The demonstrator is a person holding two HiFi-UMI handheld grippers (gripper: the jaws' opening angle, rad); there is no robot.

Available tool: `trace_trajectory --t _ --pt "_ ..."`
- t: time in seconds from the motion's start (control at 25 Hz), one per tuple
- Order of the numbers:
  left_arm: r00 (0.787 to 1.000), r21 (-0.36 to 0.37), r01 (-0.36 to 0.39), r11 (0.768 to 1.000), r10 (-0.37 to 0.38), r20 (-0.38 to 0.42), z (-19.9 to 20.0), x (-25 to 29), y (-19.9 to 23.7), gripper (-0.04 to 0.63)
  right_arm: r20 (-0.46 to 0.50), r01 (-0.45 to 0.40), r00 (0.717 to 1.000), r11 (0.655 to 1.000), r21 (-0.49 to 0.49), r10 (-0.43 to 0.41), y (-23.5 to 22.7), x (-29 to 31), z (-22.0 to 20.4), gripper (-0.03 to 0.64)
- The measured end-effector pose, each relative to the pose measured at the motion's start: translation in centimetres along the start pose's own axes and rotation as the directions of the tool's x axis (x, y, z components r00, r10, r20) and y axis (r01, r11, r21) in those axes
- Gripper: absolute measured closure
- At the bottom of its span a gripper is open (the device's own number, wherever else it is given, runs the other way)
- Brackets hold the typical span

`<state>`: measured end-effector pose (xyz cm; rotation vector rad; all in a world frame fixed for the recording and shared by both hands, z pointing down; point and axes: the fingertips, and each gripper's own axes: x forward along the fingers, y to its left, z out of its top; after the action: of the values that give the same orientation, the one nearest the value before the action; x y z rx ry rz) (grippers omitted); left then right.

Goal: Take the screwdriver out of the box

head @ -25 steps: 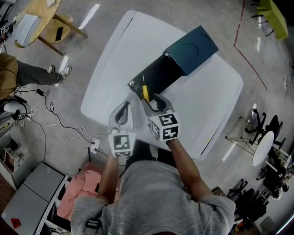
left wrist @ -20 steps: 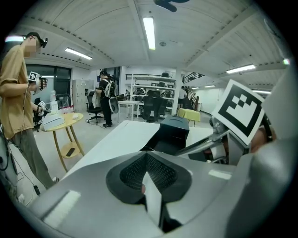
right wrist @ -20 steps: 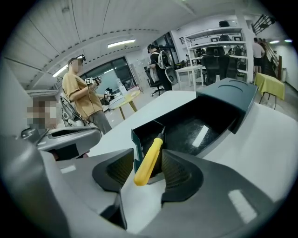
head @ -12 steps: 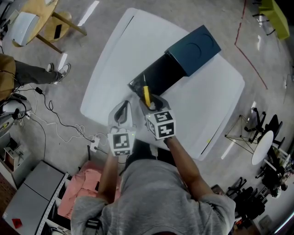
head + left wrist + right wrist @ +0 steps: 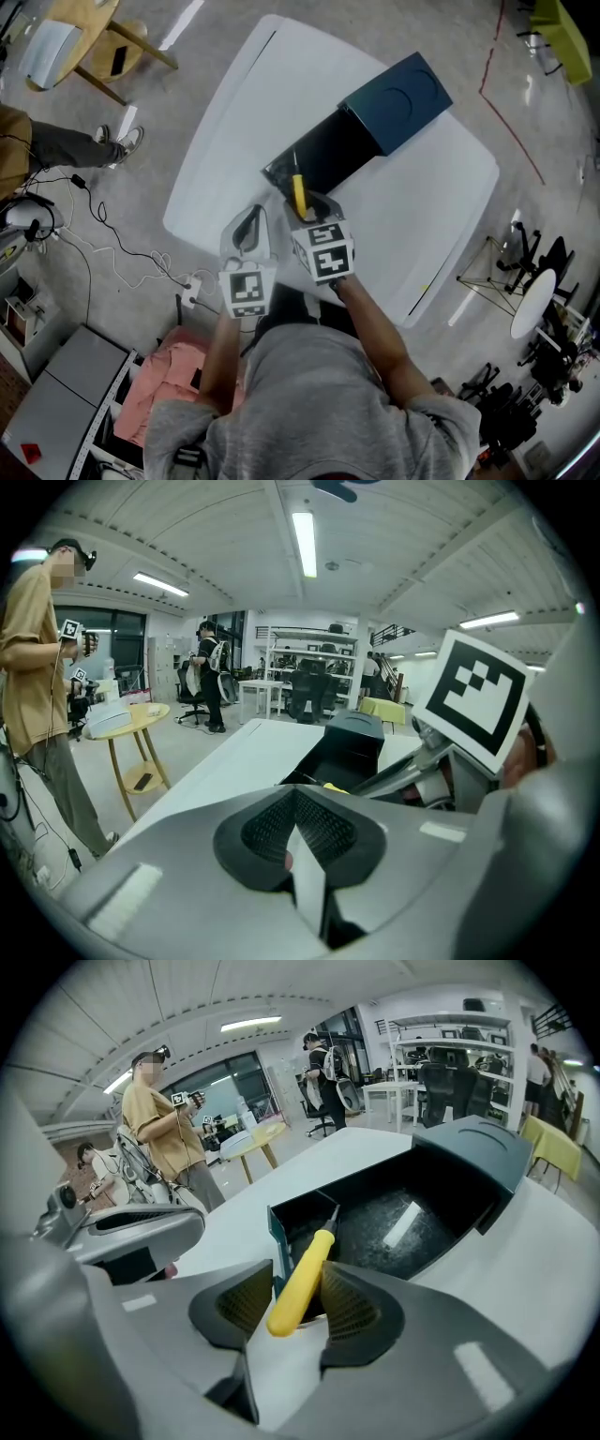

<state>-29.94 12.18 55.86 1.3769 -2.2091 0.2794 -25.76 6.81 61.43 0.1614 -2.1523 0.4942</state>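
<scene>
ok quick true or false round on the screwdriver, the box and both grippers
1. The right gripper is shut on the yellow handle of the screwdriver. True.
2. The left gripper grips the box. False: its jaws are together on nothing, over the table.
3. The screwdriver lies flat on the table, clear of the box. False: it is held tilted, its metal tip pointing into the box's near corner.
4. The box is open, its lid folded back. True.
</scene>
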Motion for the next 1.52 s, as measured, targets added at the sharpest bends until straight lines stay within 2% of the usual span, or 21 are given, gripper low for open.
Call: trace_trajectory --t 0.04,0.32,0.56,0.84,1.12,1.52 --pt "1.0 0.001 -0.002 1.0 0.002 -0.001 0.0 -0.1 0.0 0.584 -0.007 -0.004 1.0 1.0 0.006 0.004 0.1 0.0 -0.1 0.461" --pt "1.0 0.006 -0.009 1.0 0.009 0.009 0.6 -0.3 -0.3 0.584 -0.025 -0.009 1.0 0.999 0.041 0.01 0.3 -0.3 -0.4 0.477" --pt "1.0 0.015 -0.009 1.0 0.009 0.013 0.8 -0.4 -0.7 0.584 -0.048 0.0 0.999 0.997 0.082 0.004 0.4 -1.0 -1.2 0.533" --pt "1.0 0.021 -0.014 1.0 0.014 0.028 1.3 -1.2 -1.2 0.584 -0.046 0.002 0.999 0.997 0.082 0.002 -0.1 -1.8 -1.5 0.535" --pt "0.999 0.04 -0.022 0.999 0.021 0.041 1.6 -1.9 -1.4 0.584 0.005 -0.002 1.0 0.997 0.072 0.001 -0.4 -3.1 -0.9 0.535" --pt "0.993 0.09 -0.008 0.996 -0.002 0.114 4.9 -2.9 -3.1 0.584 0.125 0.023 0.992 1.0 0.021 -0.025 -0.6 -7.2 1.3 0.535"
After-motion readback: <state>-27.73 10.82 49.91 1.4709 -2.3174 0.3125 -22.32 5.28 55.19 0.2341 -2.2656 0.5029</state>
